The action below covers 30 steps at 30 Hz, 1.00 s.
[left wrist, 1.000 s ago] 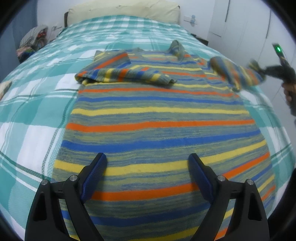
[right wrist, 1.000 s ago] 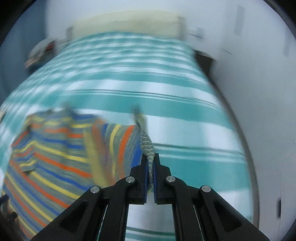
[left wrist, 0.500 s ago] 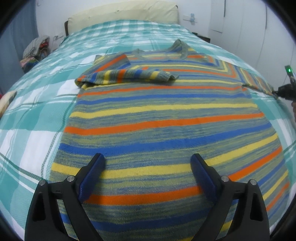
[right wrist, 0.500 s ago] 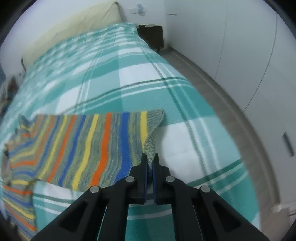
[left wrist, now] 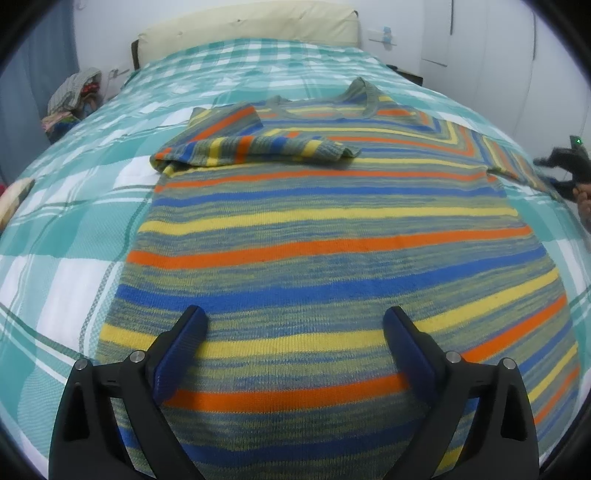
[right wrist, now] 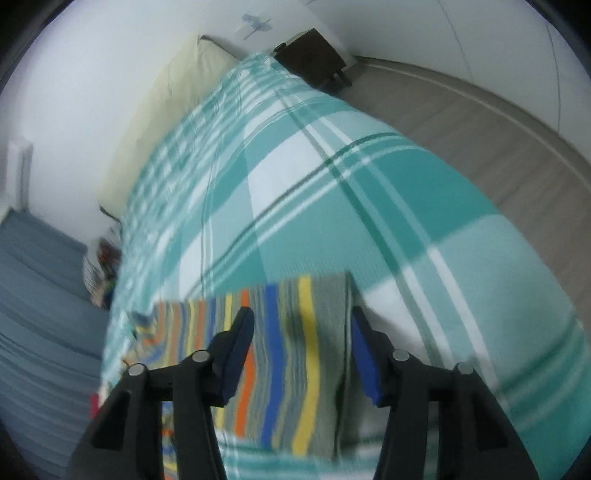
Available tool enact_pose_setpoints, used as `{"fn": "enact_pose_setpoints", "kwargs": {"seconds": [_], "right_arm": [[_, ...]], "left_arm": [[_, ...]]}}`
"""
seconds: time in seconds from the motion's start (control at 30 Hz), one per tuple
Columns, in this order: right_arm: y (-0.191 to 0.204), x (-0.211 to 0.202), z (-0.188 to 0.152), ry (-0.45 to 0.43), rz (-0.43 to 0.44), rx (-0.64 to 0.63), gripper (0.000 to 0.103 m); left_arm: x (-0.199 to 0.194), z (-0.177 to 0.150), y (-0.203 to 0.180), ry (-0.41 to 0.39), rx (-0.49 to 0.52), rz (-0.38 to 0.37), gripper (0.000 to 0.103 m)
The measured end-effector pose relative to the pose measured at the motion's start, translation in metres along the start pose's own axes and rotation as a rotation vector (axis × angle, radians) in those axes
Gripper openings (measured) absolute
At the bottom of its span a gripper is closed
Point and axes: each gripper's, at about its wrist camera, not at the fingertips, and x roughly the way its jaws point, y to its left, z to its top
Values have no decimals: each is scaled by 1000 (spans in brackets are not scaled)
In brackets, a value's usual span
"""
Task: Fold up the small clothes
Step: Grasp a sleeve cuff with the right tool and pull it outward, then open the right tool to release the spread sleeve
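1. Striped knit sweater in orange, blue, yellow and grey-green (left wrist: 332,236) lies flat on the teal-and-white checked bedspread (left wrist: 74,206); one sleeve is folded across the chest, the other sleeve (right wrist: 291,354) is spread out sideways.
2. Left gripper (left wrist: 293,334) fingers wide apart, empty, above the hem.
3. Right gripper (right wrist: 301,343) fingers wide apart, holding nothing, over the spread sleeve.
4. Cream headboard cushion (left wrist: 247,22), clothes pile (left wrist: 74,96), dark nightstand (right wrist: 314,55) around the bed.

From where I stand, no writing, label, brand or number can be read anywhere in either view.
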Motion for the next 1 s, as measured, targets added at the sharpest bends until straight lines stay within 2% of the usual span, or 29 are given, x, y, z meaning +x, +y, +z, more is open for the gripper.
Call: {"fn": "enact_pose_setpoints", "kwargs": {"seconds": [0.03, 0.07, 0.13, 0.27, 0.33, 0.43, 0.5, 0.53, 0.57, 0.6, 0.67, 0.77, 0.8, 0.83, 0.93, 1.0], "right_arm": [[0, 6, 3, 8, 2, 1, 22], [0, 10, 6, 9, -35, -2, 2], [-1, 6, 8, -26, -81, 2, 2], [20, -6, -2, -91, -328, -110, 1], [26, -3, -10, -93, -396, -142, 1], [33, 3, -17, -93, -457, -181, 1], [31, -1, -15, -95, -460, -188, 2], [32, -2, -15, -98, -451, -183, 5], [30, -8, -15, -101, -431, -177, 19], [27, -12, -17, -104, -412, -166, 43], [29, -29, -19, -127, -387, -128, 70], [42, -60, -23, -201, -398, -146, 70], [51, -77, -26, -248, -415, -178, 70], [57, -86, -28, -276, -420, -199, 70], [81, -112, -35, -356, -414, -247, 71], [101, -121, -43, -363, -386, -271, 71]], "left_arm": [[0, 0, 0, -2, 0, 1, 98], [0, 0, 0, -3, -1, 1, 98], [0, -1, 0, -1, -1, 1, 98], [1, -1, 0, -1, -1, 5, 99], [1, 0, 0, 2, -3, 10, 100], [3, 0, 2, 5, -10, 13, 102], [1, 2, 5, 19, -14, 8, 102], [-2, 3, 6, 34, -14, 9, 101], [-6, 6, 8, 59, -14, 12, 100], [-13, 11, 12, 82, -13, 12, 99], [-43, 27, 23, 45, -23, -18, 98], [-92, 72, 40, -135, -9, -17, 99], [-99, 88, 38, -173, 36, -9, 100], [-98, 101, 35, -180, 85, 1, 102], [-61, 133, 10, -86, 264, -18, 101], [-21, 136, -17, -13, 375, -19, 100]]}}
